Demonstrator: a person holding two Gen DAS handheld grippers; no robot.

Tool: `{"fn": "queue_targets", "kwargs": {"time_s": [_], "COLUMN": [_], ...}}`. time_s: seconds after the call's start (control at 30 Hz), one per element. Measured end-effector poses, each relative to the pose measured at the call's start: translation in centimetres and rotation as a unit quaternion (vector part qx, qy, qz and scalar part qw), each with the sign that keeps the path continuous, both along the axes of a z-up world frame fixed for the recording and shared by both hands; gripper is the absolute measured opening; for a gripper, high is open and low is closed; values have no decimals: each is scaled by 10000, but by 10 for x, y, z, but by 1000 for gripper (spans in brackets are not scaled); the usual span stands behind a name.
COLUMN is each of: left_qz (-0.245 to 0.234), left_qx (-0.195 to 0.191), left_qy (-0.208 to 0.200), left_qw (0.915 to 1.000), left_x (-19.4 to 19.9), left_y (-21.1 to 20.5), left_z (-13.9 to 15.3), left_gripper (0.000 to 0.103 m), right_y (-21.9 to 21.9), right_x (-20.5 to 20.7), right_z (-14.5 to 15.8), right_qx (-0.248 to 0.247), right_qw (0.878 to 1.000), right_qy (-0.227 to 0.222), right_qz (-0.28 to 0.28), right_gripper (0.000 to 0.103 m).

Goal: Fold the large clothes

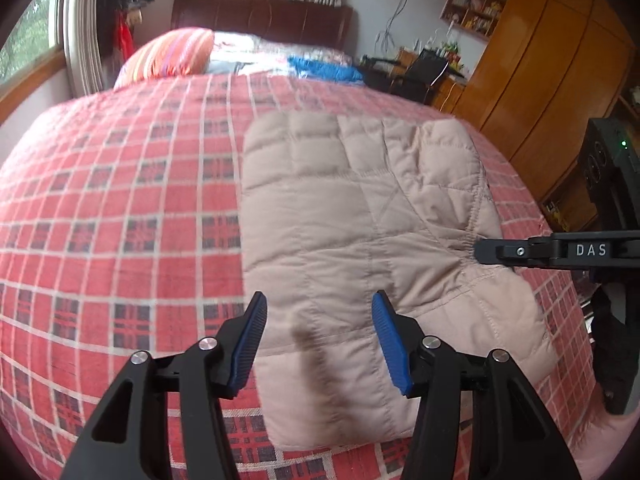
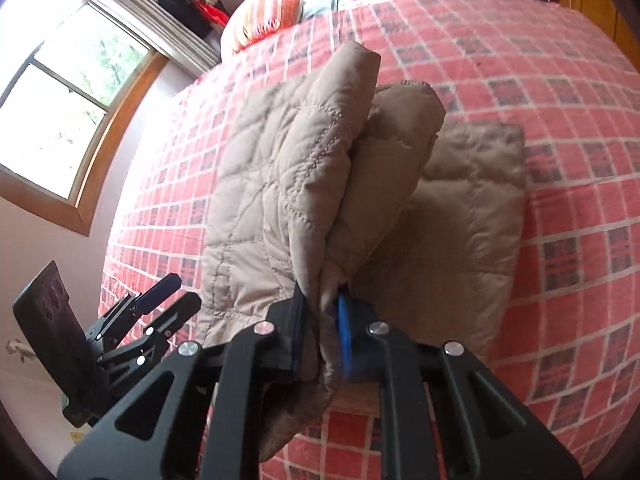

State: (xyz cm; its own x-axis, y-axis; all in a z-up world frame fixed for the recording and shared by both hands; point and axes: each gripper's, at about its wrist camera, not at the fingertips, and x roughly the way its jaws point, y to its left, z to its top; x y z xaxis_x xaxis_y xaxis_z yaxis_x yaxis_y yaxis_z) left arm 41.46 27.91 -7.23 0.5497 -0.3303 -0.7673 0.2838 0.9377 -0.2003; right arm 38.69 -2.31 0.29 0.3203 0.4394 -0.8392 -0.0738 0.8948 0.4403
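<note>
A beige quilted jacket (image 1: 352, 208) lies folded into a long panel on the red checked bedspread (image 1: 120, 200). My left gripper (image 1: 320, 300) hovers open over the jacket's near end, with nothing between its blue pads. From the right, my right gripper (image 1: 484, 252) reaches in to the jacket's right edge. In the right wrist view, the right gripper (image 2: 322, 296) is shut on a thick fold of the jacket (image 2: 288, 168) and holds it raised above the flat part. The left gripper (image 2: 178, 294) shows open at the lower left.
A striped orange pillow (image 1: 172, 56) and a blue cloth (image 1: 324, 68) lie near the dark headboard (image 1: 260, 16). Along the right stands a wooden wardrobe (image 1: 540, 80). There is a window (image 2: 60, 92) on the left wall. Bare bedspread extends to the left of the jacket.
</note>
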Motion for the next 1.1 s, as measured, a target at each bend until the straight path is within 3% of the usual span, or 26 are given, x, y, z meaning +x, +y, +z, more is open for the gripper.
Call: {"fn": "queue_targets", "kwargs": {"time_s": [0.17,0.27,0.5,0.8,0.87,1.03,1.1], "left_qz": [-98,-152,-263,-352,-331,-330,-273], "left_qx": [34,58,237,404,423,248,254], "left_qy": [-97,-57,115,341,361,339,235], "left_qw": [9999,9999,9993,9980,9979,9986,9990], "left_x": [-3,0,7,16,17,11,4], "left_y": [-11,-20,-38,-51,-51,-36,-30], "left_z": [7,3,-14,-41,-43,-30,-22], "left_gripper": [54,54,54,56,57,56,55], "right_y": [-23,-38,-64,-62,-59,-63,-65], "right_x": [-15,-20,-12,-5,-6,-31,-45], "right_z": [25,24,-19,-71,-68,-36,-24], "right_qx": [-42,-89,-121,-196,-274,-104,87], "right_qw": [9995,9993,9985,9967,9977,9987,9991], "right_qy": [-290,-248,229,580,471,177,90], "right_qz": [-147,-271,-484,-542,-414,-473,-413], "right_gripper": [13,13,13,15,19,53,53]}}
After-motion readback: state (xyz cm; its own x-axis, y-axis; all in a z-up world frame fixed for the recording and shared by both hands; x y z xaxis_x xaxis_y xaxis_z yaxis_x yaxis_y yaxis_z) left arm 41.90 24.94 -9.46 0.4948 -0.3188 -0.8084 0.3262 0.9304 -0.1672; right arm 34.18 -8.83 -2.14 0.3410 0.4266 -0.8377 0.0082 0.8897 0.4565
